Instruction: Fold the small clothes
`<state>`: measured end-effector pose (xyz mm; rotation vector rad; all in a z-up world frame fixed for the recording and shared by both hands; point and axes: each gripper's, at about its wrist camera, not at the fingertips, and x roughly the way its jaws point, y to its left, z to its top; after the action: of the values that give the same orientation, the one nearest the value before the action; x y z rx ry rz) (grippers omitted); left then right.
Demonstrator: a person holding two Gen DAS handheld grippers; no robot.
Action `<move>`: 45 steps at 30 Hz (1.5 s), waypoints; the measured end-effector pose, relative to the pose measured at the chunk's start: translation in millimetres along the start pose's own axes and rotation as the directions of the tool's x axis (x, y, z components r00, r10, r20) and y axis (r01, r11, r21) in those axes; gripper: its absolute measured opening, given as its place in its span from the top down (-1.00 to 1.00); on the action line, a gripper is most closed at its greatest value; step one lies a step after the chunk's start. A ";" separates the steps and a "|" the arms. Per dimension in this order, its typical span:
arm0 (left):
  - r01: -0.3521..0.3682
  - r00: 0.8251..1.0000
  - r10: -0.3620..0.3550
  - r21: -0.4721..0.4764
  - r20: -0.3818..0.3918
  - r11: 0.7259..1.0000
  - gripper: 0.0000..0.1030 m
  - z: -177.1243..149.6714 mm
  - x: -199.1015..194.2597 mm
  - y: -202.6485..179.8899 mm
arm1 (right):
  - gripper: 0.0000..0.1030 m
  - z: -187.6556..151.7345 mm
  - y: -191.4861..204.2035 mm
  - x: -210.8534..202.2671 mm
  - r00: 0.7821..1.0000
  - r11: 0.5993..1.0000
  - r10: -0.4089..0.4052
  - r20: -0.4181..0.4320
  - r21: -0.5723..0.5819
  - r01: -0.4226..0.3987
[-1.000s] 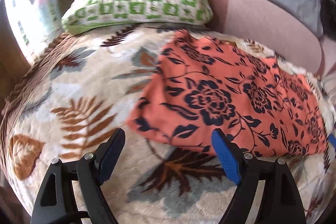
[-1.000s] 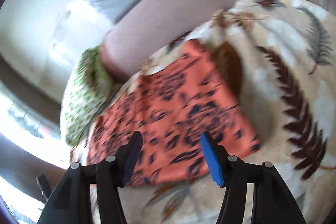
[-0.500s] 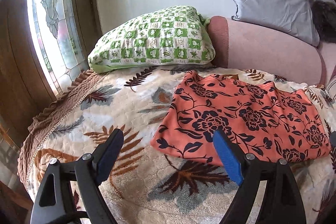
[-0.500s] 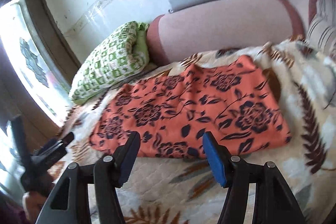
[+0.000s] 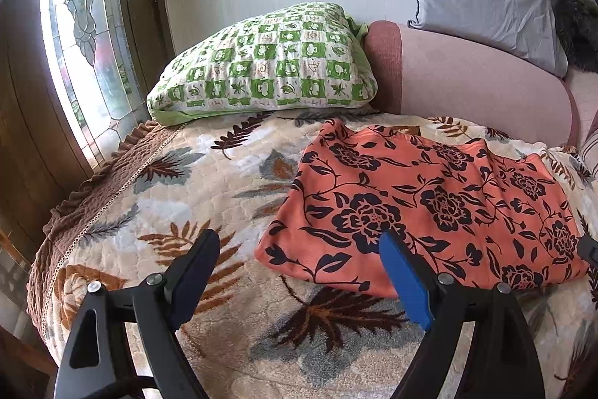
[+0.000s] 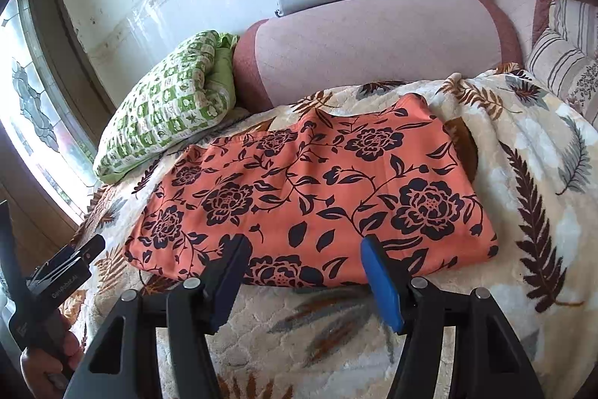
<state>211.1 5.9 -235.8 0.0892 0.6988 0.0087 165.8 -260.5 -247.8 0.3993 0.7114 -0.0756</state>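
An orange cloth with black flowers (image 5: 422,204) lies folded flat in a rectangle on the leaf-patterned blanket; it also shows in the right wrist view (image 6: 310,197). My left gripper (image 5: 299,264) is open and empty, held above the blanket in front of the cloth's near left corner. My right gripper (image 6: 302,272) is open and empty, held above the cloth's near edge. The left gripper's body (image 6: 63,268) shows at the left edge of the right wrist view, held in a hand.
A green checked pillow (image 5: 269,66) lies at the back left, a pink bolster (image 5: 478,85) behind the cloth, a grey pillow (image 5: 482,2) against the wall. A window (image 5: 78,36) is at the left. A striped cushion (image 6: 564,58) lies at the right. The blanket's brown frilled edge (image 5: 93,186) runs along the left.
Both grippers have pulled back and risen away from the cloth, so more of the room shows. Both stay open. The cloth has not moved.
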 end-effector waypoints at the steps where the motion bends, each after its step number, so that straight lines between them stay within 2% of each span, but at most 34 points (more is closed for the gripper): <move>1: 0.002 1.000 -0.002 0.002 -0.002 1.000 -0.70 0.7 1.8 -1.1 | -0.27 0.9 -0.5 1.2 1.000 1.000 -0.001 -0.001 0.002 0.001; 17: 0.002 1.000 -0.002 0.003 -0.029 1.000 -0.70 14.8 35.8 -11.3 | -0.27 14.0 4.9 38.1 1.000 1.000 0.002 -0.030 -0.014 -0.003; 21: 0.025 0.994 -0.027 -0.018 -0.111 1.000 -0.70 11.2 56.3 -13.0 | -0.27 11.6 2.2 53.1 0.997 1.000 -0.016 -0.075 -0.020 0.015; 24: 0.067 0.981 -0.078 -0.068 -0.175 0.995 -0.69 7.7 68.6 -11.0 | -0.27 11.9 1.3 61.3 0.995 1.000 -0.019 -0.096 -0.024 0.017; 30: 0.076 0.969 -0.102 -0.124 -0.225 0.989 -0.70 4.3 79.1 -4.1 | -0.27 14.1 1.9 64.3 0.995 0.999 -0.018 -0.094 -0.047 0.014; 32: 0.089 0.960 -0.128 -0.163 -0.249 0.983 -0.70 2.0 82.2 1.9 | -0.27 14.5 0.2 62.8 0.996 0.999 -0.018 -0.091 -0.043 0.015; 39: 0.171 0.912 -0.267 -0.304 -0.312 0.937 -0.69 -17.3 80.7 17.4 | -0.27 16.2 -3.2 53.6 0.997 1.000 -0.008 -0.077 -0.024 0.006; 42: 0.222 0.875 -0.347 -0.357 -0.339 0.908 -0.70 -27.8 84.3 16.0 | -0.27 15.2 -1.8 51.8 0.997 1.000 0.002 -0.077 -0.015 -0.003; 44: 0.251 0.841 -0.412 -0.422 -0.351 0.871 -0.69 -34.6 90.9 16.1 | -0.27 13.3 -1.2 51.2 0.997 1.000 0.008 -0.082 -0.006 -0.009; 45: 0.249 0.840 -0.418 -0.438 -0.346 0.864 -0.69 -35.7 92.2 15.3 | -0.27 12.3 -1.1 51.4 0.996 1.000 0.009 -0.086 -0.003 -0.009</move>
<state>259.1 27.4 -320.9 -0.4275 1.1421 -0.1863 212.2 -262.8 -273.1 0.4044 0.7944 -0.0488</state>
